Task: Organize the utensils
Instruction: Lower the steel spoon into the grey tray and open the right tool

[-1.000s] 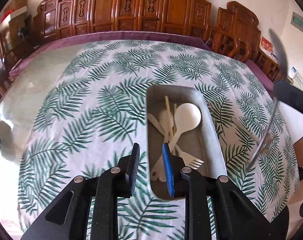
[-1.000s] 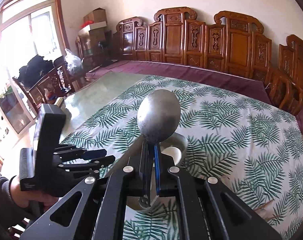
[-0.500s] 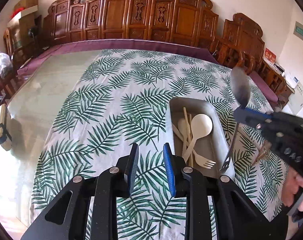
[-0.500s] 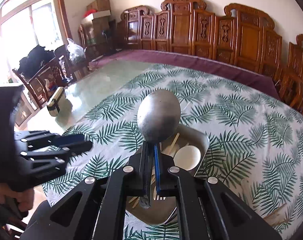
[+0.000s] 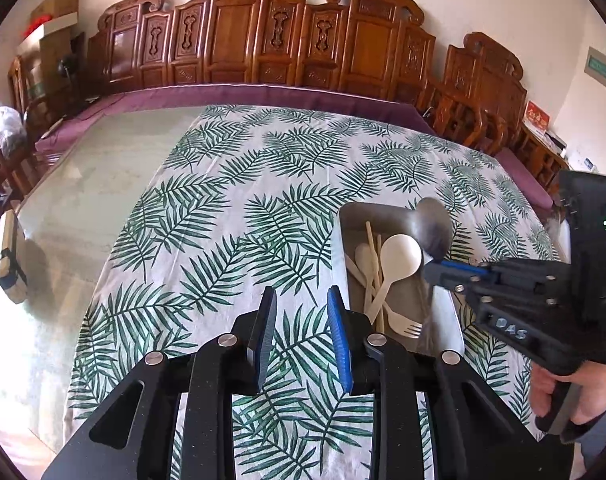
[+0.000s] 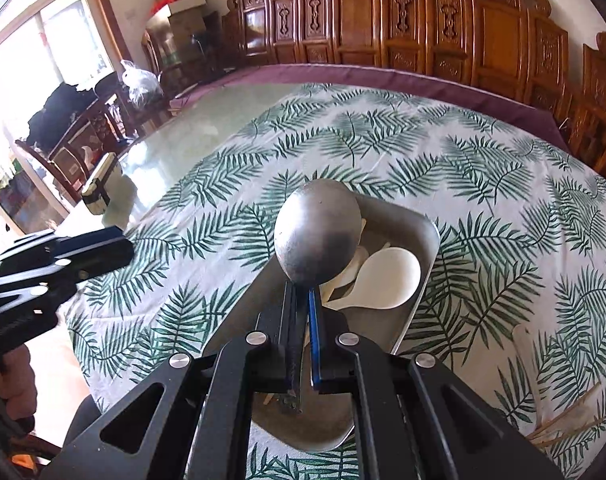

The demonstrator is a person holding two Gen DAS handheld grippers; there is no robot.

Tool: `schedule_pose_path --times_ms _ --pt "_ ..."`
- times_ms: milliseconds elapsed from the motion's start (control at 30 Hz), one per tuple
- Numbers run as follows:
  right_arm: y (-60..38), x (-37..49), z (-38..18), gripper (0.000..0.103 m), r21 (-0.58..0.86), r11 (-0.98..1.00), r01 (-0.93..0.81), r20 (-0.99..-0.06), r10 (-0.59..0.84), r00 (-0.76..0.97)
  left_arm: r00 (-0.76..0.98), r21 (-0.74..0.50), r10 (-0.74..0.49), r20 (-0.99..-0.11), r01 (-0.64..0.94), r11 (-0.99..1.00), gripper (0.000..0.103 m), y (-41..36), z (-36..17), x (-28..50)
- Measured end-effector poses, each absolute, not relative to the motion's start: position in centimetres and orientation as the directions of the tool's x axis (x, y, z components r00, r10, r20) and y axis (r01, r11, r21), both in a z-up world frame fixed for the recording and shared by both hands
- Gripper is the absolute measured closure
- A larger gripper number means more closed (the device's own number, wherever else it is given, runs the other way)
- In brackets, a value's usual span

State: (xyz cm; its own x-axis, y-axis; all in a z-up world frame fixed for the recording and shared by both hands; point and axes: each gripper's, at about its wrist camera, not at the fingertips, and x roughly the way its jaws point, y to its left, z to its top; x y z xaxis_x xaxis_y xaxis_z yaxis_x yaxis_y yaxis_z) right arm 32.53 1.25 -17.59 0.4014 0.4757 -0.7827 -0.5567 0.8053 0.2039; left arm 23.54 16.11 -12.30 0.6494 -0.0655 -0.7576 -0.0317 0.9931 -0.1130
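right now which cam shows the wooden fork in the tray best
The left wrist view: the wooden fork lies in plain sight at the near end of the metal tray, tines visible. In the right wrist view, the right gripper and its metal spoon cover that part of the tray, hiding the fork.

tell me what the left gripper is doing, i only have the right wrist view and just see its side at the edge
Observer: The left gripper is open with nothing between its fingers, over the leaf-print tablecloth left of the metal tray.
Operator: ok, whats in the tray under my spoon, its blocking me
Observer: A pale fork lies at the near end, tines toward the left camera, beside the big pale spoon.
Operator: anything else in there
Observer: Chopsticks run lengthwise, beside a smaller pale spoon.
Operator: is my metal spoon over the tray
Observer: From the left wrist view, the right gripper holds the metal spoon over the tray's right side.
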Motion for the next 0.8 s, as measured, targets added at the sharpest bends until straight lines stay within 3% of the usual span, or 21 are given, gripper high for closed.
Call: schedule_pose_path --times_ms 533,800 --pt "1.5 35.2 -21.7 0.097 0.207 0.839 -0.503 -0.841 0.415 0.347 0.655 -0.106 -0.062 -0.753 -0.028 0.994 0.078 16.1 -11.5 22.9" --pt "0.6 34.2 -20.4 0.097 0.212 0.833 -0.511 -0.816 0.438 0.377 0.656 -0.101 -0.061 -0.752 -0.024 0.995 0.078 15.6 -11.0 22.5"
